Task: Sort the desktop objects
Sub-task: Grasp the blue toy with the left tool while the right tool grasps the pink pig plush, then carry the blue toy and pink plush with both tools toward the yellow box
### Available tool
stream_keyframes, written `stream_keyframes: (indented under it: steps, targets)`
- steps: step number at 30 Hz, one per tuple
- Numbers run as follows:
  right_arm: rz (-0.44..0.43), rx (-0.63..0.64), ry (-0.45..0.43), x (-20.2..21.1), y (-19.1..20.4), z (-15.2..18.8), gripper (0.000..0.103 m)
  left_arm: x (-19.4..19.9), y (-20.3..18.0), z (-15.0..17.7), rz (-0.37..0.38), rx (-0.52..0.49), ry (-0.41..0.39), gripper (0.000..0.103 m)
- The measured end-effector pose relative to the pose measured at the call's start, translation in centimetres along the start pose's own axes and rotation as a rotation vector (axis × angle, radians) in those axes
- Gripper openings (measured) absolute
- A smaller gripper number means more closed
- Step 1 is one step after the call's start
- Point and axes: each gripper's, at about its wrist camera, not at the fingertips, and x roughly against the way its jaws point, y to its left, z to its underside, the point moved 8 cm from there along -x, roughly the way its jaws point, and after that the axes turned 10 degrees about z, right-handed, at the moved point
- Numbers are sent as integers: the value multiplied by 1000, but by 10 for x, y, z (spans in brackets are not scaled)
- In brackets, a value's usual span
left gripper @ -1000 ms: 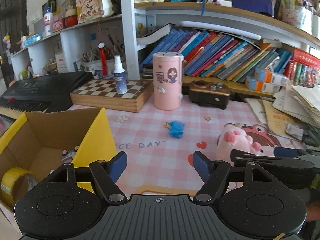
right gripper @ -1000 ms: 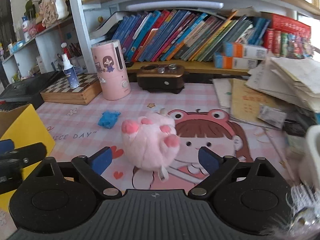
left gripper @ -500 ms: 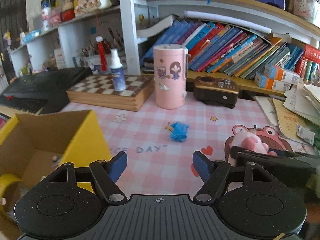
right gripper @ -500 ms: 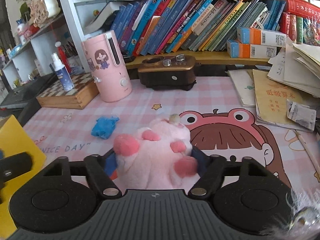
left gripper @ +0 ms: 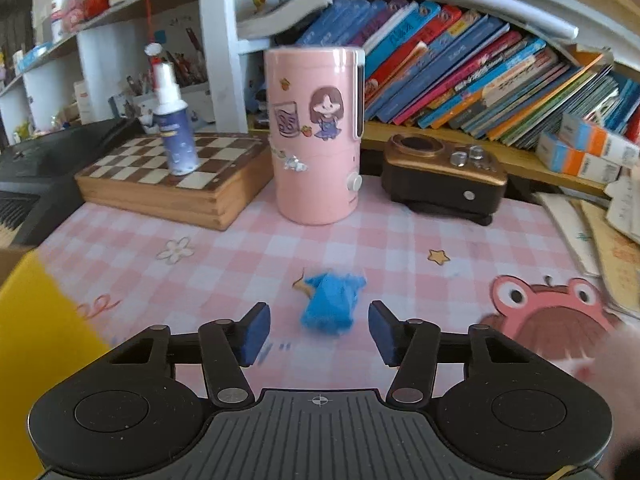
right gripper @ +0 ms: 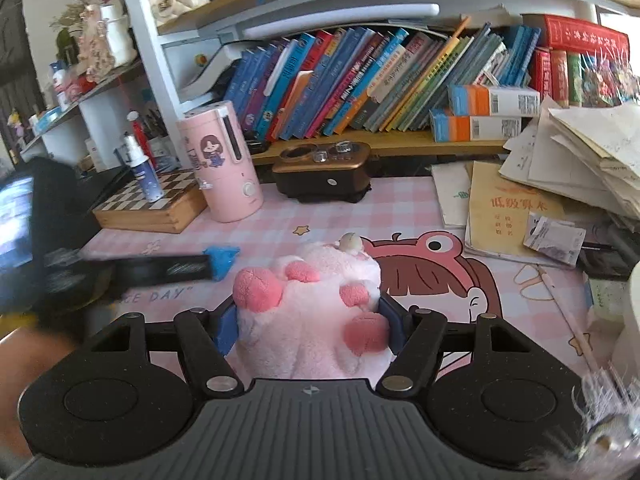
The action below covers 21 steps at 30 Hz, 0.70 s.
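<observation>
**Two pickups under way on the pink desk mat**

The right gripper (right gripper: 308,320) has its blue pads pressed into the flanks of the fluffy pink plush paw toy (right gripper: 312,312), which sits on the checked pink desk mat (left gripper: 400,236) over the frog-hat cartoon print; that grasp looks complete. The left gripper (left gripper: 318,330) has just been closing, yet its pads stand clear of the small crumpled blue fuzzy scrap (left gripper: 330,304), which lies on the mat between and just ahead of the fingertips, untouched on either side. By my reading the step in hand is collecting both soft items; next the left needs a short push forward and a firmer close, since the scrap is low and limp, then both loads likely go to the yellow-edged cardboard box (left gripper: 36,340) at the left edge

The desk is crowded: a tall pink cylindrical appliance with a girl sticker (left gripper: 316,136), a wooden chessboard box (left gripper: 176,184) bearing a blue spray bottle (left gripper: 174,136), a brown and gold desktop device (left gripper: 444,176), slanting rows of books (right gripper: 360,80) on the shelf, loose paper stacks (right gripper: 580,160) at the right
</observation>
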Motion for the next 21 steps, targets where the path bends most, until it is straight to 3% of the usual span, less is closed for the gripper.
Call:
stream_keyframes:
  steps: [2,7,11,16,21]
  targets:
    - [-10,8,0,5,1,1,66,-15,-1,-2,-3,-17,18,50]
    - [-25,8,13,13,2,8,66,-36,-4,-2,5,-41,59,30]
    - [-20,2,15,16,-1,10,66,-39,-2,-1,10,-30,70,28]
    - [-4,-2,9,19,-6,10,66,-14,-8,-6,44,-18,34,27]
    - [2,-1,15,21,-7,11,66,42,-19,-5,136,-18,-19,27]
